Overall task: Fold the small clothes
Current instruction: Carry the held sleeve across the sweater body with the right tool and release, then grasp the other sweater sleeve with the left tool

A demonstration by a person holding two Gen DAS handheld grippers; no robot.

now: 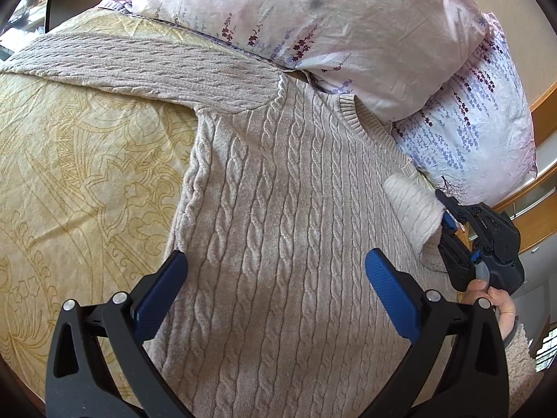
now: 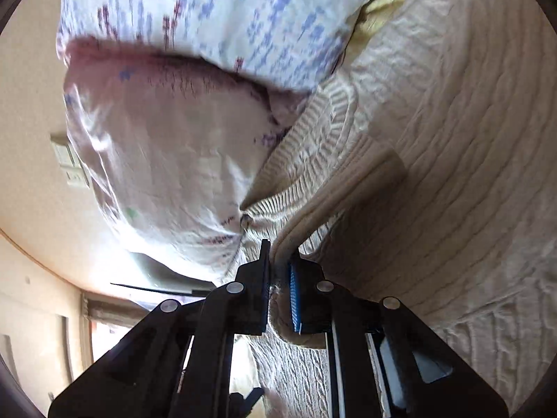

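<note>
A beige cable-knit sweater point(image 1: 285, 216) lies flat on a yellow patterned bedspread point(image 1: 83, 181). Its left sleeve point(image 1: 139, 66) stretches out to the far left. My left gripper point(image 1: 276, 271) is open and empty, hovering over the sweater's body. My right gripper point(image 1: 449, 224) is shut on the sweater's right sleeve cuff point(image 1: 414, 209) and holds it lifted over the right side of the body. In the right wrist view the gripper point(image 2: 280, 278) pinches the ribbed cuff point(image 2: 306, 216) between its pads.
Two floral pillows point(image 1: 348, 28) lie against the sweater's collar at the far side; they also show in the right wrist view point(image 2: 181, 132). A wooden bed frame point(image 1: 543, 188) runs along the right. The person's hand point(image 1: 497, 299) holds the right gripper.
</note>
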